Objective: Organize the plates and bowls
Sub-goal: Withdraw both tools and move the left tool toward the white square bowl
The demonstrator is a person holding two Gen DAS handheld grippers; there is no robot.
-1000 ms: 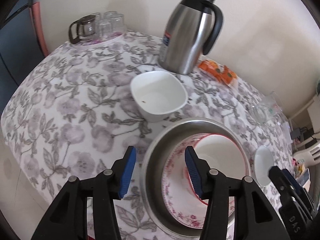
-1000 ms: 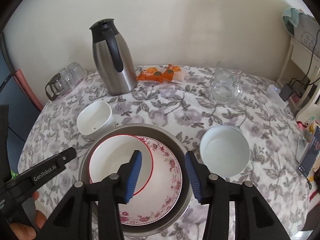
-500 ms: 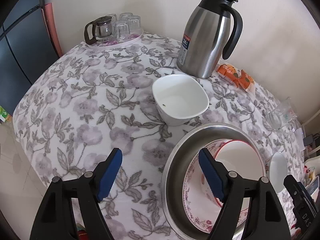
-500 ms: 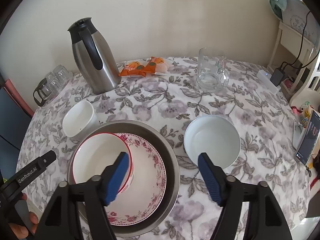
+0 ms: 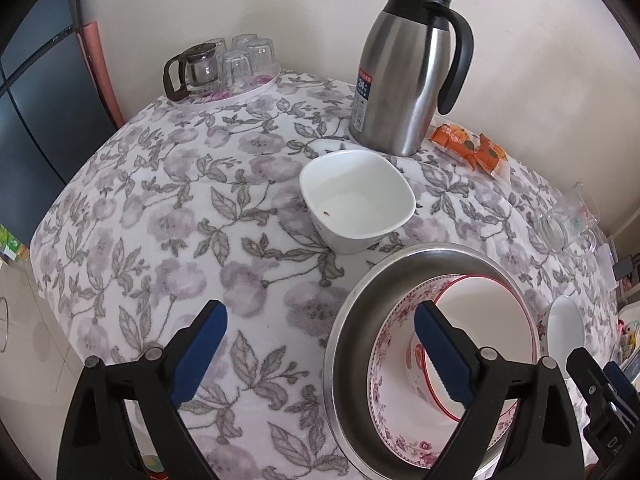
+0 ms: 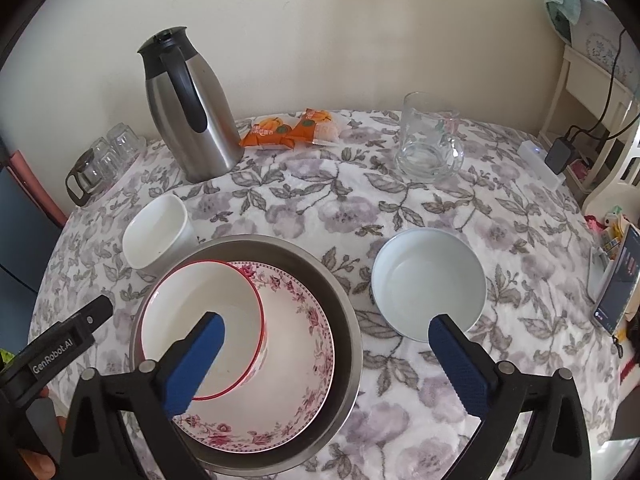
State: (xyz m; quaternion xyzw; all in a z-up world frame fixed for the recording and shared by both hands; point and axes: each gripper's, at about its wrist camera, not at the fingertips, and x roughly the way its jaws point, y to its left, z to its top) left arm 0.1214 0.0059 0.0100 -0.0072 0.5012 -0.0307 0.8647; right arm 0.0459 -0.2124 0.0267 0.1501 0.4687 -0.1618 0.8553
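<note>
A steel basin (image 6: 352,320) sits on the flowered cloth. It holds a floral plate (image 6: 304,360) with a red-rimmed white bowl (image 6: 200,320) leaning on it. Behind it to the left stands a white square bowl (image 6: 154,236), and to its right a round white bowl (image 6: 428,280). My left gripper (image 5: 320,312) hangs over the basin's left rim (image 5: 334,344), its jaws opening and pressing on nothing. My right gripper (image 6: 326,322) hangs over the basin's right side. Its jaws are opening too, with nothing held.
A steel thermos jug (image 5: 404,68) stands at the back, with orange snack packets (image 6: 288,128) and a glass mug (image 6: 428,144) beside it. A glass teapot and tumblers (image 5: 224,64) crowd the far left corner. A phone (image 6: 618,280) leans at the table's right edge.
Both pairs of jaws have spread from a narrow gap to wide apart. The basin and its dishes stay where they were.
</note>
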